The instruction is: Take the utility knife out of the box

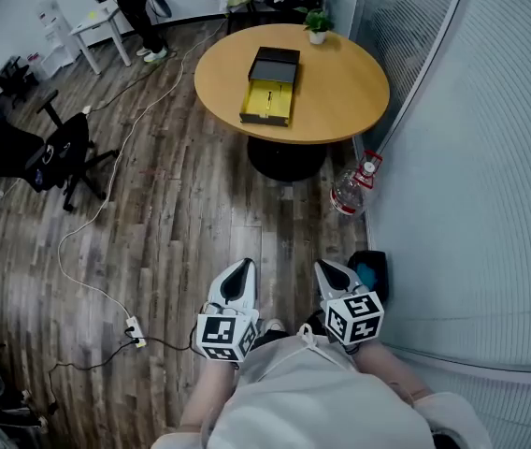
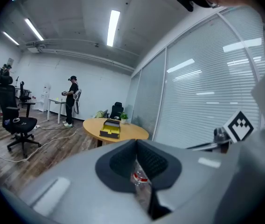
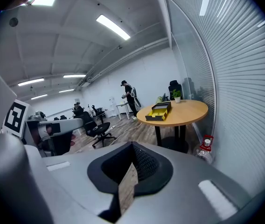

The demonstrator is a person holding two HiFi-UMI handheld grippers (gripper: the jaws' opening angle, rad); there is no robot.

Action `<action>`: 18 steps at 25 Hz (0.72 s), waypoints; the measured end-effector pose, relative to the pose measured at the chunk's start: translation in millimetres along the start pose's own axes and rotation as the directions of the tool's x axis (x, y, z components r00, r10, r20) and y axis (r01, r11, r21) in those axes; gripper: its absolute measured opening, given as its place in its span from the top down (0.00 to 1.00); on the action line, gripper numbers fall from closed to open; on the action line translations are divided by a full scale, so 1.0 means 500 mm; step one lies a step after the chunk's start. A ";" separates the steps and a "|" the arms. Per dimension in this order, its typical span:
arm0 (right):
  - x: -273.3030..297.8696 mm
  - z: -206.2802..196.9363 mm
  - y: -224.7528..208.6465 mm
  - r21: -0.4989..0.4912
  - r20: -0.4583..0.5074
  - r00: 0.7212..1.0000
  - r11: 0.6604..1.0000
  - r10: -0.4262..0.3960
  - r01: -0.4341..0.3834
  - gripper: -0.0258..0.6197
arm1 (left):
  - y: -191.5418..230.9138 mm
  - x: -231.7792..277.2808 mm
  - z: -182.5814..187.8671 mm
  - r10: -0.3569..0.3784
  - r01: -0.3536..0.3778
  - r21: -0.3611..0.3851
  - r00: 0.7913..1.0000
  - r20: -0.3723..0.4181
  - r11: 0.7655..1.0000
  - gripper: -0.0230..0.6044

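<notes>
An open box (image 1: 267, 102) with a yellow lining lies on the round wooden table (image 1: 340, 92) far ahead; its black lid (image 1: 275, 65) rests just behind it. A thin utility knife (image 1: 268, 97) lies in the yellow tray. Both grippers are held close to the body, well short of the table. My left gripper (image 1: 243, 266) is shut with nothing in it, and so is my right gripper (image 1: 325, 267). The box (image 2: 110, 128) appears small and distant above the closed left gripper (image 2: 136, 146). In the right gripper view the box (image 3: 159, 111) sits beyond the closed right gripper (image 3: 132, 148).
A water bottle (image 1: 351, 187) stands on the wood floor by the table's foot. A black office chair (image 1: 55, 152) is at the left, with a cable and power strip (image 1: 135, 330) on the floor. A potted plant (image 1: 318, 24) sits on the table. A glass wall (image 1: 471, 157) runs along the right. A person (image 1: 139, 7) stands far back.
</notes>
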State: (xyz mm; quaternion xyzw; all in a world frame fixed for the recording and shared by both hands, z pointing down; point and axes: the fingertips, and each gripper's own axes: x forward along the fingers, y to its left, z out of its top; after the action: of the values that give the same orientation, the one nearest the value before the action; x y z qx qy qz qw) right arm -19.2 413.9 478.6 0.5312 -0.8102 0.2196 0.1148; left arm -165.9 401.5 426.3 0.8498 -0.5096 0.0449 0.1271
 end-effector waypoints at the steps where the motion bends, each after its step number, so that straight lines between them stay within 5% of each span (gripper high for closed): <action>1: 0.012 -0.001 0.001 -0.002 -0.006 1.000 1.000 0.003 -0.003 0.96 | 0.012 0.005 -0.004 0.007 -0.007 -0.005 1.000 -0.003 1.000 0.96; 9: 0.105 0.016 -0.037 0.002 -0.044 0.999 1.000 0.011 -0.011 0.96 | 0.065 0.088 -0.003 0.028 -0.028 -0.011 0.999 -0.026 1.000 0.96; 18: 0.311 0.137 -0.168 -0.011 -0.049 0.995 0.996 0.092 -0.092 0.96 | 0.127 0.322 0.031 0.105 -0.105 -0.011 0.994 -0.038 0.994 0.95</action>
State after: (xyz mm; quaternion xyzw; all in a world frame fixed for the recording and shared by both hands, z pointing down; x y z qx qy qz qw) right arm -3.3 226.6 503.4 0.4871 -0.8323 0.2320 0.1276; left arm -145.8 231.5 455.2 0.8199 -0.5515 0.0640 0.1397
